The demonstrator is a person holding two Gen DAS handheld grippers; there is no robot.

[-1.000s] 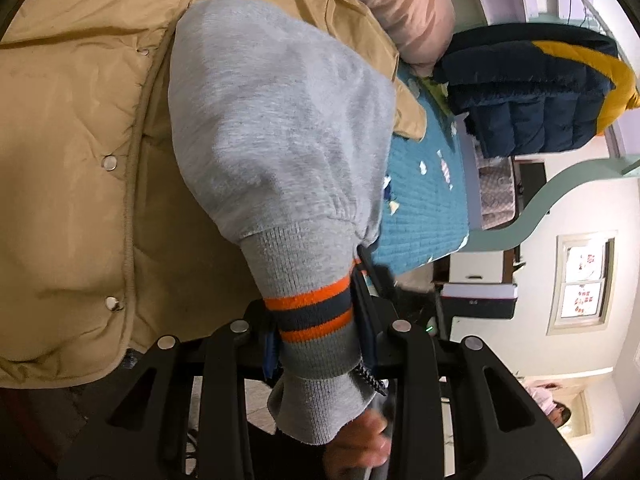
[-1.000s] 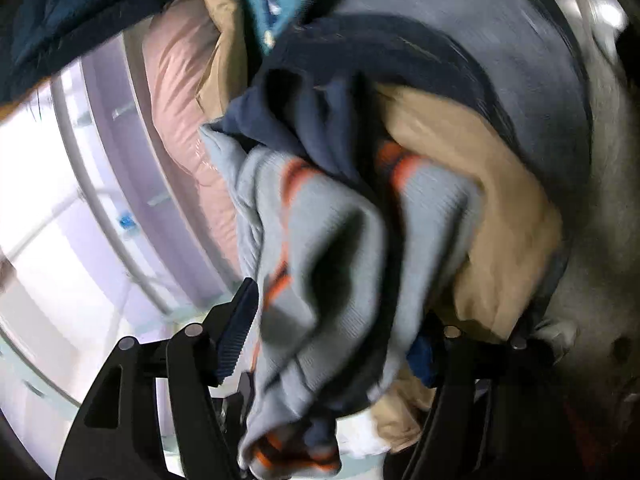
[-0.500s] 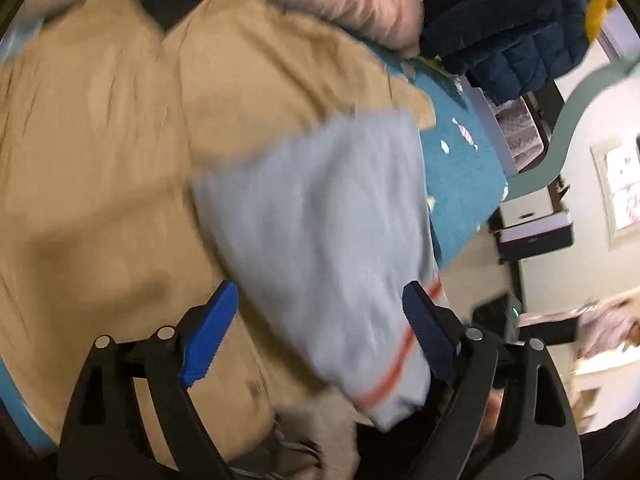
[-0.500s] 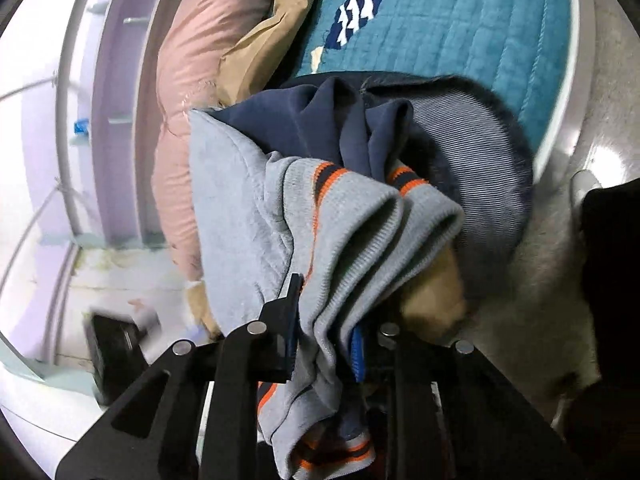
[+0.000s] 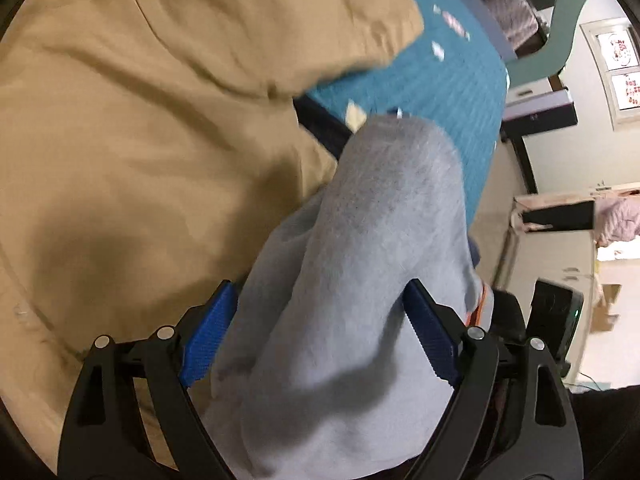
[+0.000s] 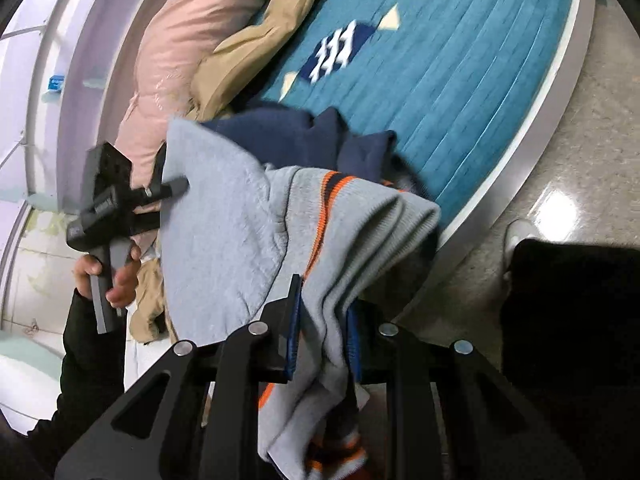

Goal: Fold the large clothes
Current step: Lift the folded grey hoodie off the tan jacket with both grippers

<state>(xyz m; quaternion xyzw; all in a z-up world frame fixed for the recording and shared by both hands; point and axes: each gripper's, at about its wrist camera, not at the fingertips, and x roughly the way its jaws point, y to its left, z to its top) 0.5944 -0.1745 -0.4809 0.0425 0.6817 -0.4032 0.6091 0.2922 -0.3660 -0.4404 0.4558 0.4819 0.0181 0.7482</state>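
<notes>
Sweatshirt [image 6: 224,232], grey with orange-striped ribbing, hangs over the edge of the teal bedspread [image 6: 460,92], bunched against the tan jacket [image 5: 140,140]. My right gripper [image 6: 322,332] pinches its ribbed hem tight. My left gripper [image 5: 320,340] is spread wide around a grey fold.

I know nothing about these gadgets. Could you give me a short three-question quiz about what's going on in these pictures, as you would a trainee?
1. True or false: the right tool is clamped on the ribbed, orange-striped hem of the grey sweatshirt.
2. Multiple choice: how do the left tool's jaws stand? A) pinched on a cuff B) spread wide with grey cloth lying between them C) holding the tan jacket.
3. Fill in: the clothes lie on a bed with a ______ quilted cover.

Key: 1 true; 2 B; 3 teal.
</notes>
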